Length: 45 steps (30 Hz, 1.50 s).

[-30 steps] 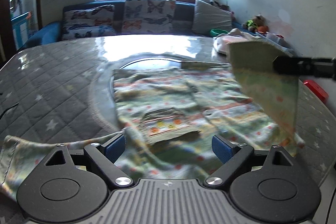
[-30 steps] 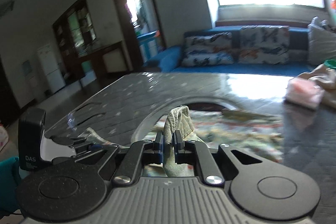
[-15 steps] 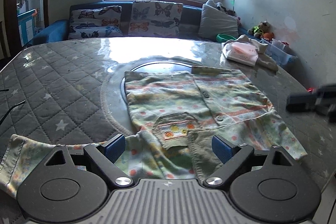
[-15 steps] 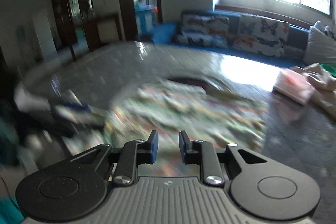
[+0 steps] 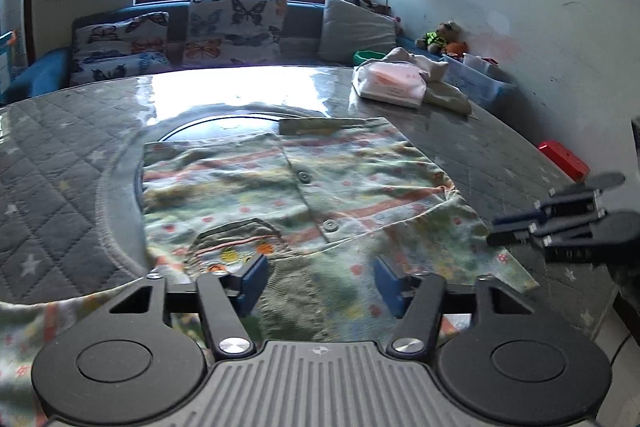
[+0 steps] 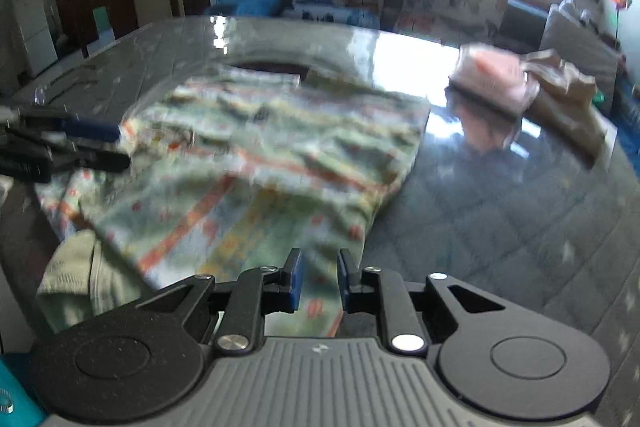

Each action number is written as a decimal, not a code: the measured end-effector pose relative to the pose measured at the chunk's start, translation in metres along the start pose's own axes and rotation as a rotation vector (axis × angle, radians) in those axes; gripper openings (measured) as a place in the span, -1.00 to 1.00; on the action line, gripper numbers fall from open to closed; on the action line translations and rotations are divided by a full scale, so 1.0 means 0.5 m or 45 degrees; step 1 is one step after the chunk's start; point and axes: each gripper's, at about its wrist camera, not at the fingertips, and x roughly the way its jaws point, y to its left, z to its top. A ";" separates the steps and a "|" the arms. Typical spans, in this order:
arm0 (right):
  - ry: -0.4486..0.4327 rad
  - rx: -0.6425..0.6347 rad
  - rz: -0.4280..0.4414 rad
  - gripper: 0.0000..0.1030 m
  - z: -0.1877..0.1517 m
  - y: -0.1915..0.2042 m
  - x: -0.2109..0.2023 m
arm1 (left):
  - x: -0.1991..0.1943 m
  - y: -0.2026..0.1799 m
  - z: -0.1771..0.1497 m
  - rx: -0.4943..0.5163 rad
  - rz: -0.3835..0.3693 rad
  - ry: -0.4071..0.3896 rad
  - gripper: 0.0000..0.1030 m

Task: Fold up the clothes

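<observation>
Lying flat on the bench (image 5: 60,163), the shirt (image 5: 296,203) has both claws at its near edge: left claw (image 5: 318,281) spread wide, right claw (image 6: 319,281) parted narrowly, neither pinching anything.

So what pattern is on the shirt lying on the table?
The shirt is pale green with orange-pink stripes and small red dots, clearest in the left wrist view.

Right wrist view motion-blurred: print on the patterned shirt (image 6: 256,155) smeared, buttons unresolvable; pink packet (image 6: 494,75) label illegible; left gripper (image 6: 120,145) cut off by left edge, finger gap indistinct. Left wrist view: shirt's near hem hidden behind gripper body; left sleeve (image 5: 24,331) cut off at frame edge; right gripper (image 5: 494,231) blurred, body cut off at right edge.
</observation>
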 end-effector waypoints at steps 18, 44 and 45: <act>0.002 -0.058 0.030 -0.65 0.048 0.015 0.085 | 0.029 0.054 -0.020 -0.087 0.026 0.036 -0.39; 0.010 -0.412 0.379 -0.50 0.059 0.291 0.113 | -0.241 0.333 -0.149 -0.573 0.776 -0.091 -0.06; 0.006 -0.405 0.379 -0.50 0.061 0.289 0.112 | -0.243 0.341 -0.151 -0.590 0.799 -0.093 -0.03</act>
